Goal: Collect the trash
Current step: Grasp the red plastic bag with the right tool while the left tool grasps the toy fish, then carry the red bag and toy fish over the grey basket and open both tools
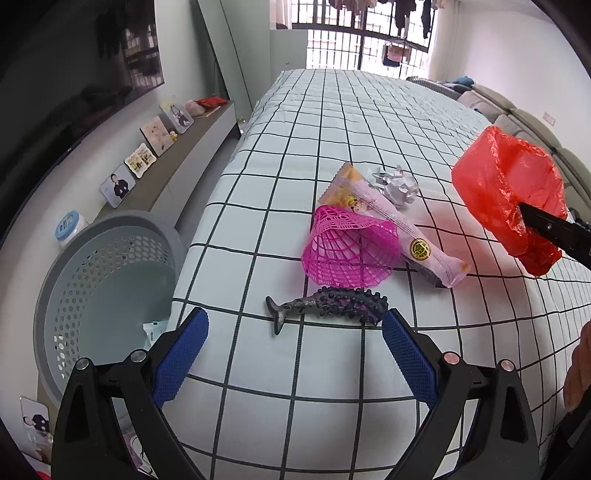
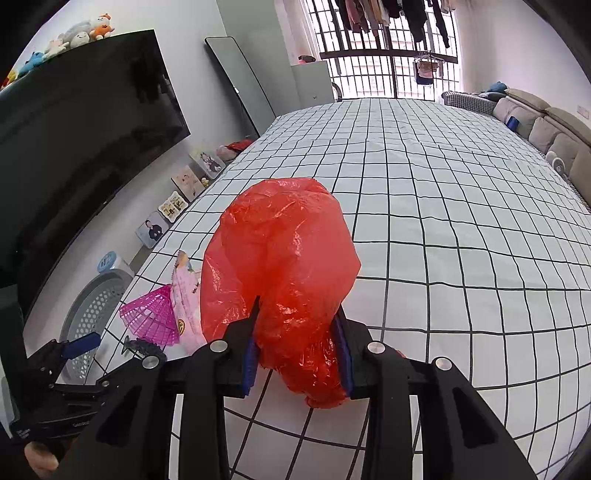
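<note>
Right wrist view: your right gripper (image 2: 297, 354) is clamping the red bag (image 2: 284, 258). Left gripper (image 1: 295, 350) is hanging wide open, empty; carry the bag over the basket (image 1: 107, 288) before releasing.

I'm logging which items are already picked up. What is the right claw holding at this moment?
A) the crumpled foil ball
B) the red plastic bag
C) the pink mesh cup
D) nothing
B: the right claw is shut on the red plastic bag, whose crumpled film bulges out between and above its blue pads, lifted off the checked bed cover.

TV (image 2: 85, 122) | photo frames (image 1: 118, 188) | sofa (image 2: 546, 129) | hanging laundry (image 2: 391, 14) | plush toys (image 2: 81, 35)
</note>
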Tool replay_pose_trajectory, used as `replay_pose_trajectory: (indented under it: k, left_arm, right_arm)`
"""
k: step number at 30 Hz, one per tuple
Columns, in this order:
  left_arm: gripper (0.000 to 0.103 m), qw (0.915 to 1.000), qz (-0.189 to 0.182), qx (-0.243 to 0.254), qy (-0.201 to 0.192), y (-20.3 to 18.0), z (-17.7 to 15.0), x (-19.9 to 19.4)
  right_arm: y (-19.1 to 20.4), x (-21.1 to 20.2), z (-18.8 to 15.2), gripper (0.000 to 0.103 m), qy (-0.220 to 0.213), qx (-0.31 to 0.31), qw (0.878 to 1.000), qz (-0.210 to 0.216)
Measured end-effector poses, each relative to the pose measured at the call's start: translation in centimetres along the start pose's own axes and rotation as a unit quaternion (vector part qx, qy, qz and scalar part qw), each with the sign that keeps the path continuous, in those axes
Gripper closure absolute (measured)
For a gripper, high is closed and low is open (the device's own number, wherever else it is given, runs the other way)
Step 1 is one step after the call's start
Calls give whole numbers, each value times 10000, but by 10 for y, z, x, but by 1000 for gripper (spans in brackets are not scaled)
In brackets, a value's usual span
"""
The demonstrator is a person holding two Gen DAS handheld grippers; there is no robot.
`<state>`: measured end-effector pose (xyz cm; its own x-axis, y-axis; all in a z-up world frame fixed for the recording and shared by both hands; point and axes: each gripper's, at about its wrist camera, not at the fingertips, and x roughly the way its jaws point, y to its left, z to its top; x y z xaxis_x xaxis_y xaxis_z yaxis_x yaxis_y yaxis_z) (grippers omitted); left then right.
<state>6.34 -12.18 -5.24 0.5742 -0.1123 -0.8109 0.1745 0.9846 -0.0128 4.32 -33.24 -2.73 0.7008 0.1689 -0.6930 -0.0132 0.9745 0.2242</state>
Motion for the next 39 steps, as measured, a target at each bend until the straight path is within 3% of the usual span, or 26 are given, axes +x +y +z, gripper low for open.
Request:
replay_pose_trajectory:
  k: [15,19,21,39]
  left_arm:
    - [10,9994,-39,296,184,-21,13,28]
    - [20,9994,-173,264,158,-18,15,28]
    - [26,9994,-163,279,102,-17,15,26]
    - [27,9993,-28,308,-185,2,2,-13]
  right_arm:
    - [1,-10,0,70,-56,-61,9999,120]
    - [2,-10,-1,70,-60,-86,9999,135]
    - [2,-9,-1,70,-39,-87,9999,133]
    - [-1,3,2,70,20,27,10000,-15]
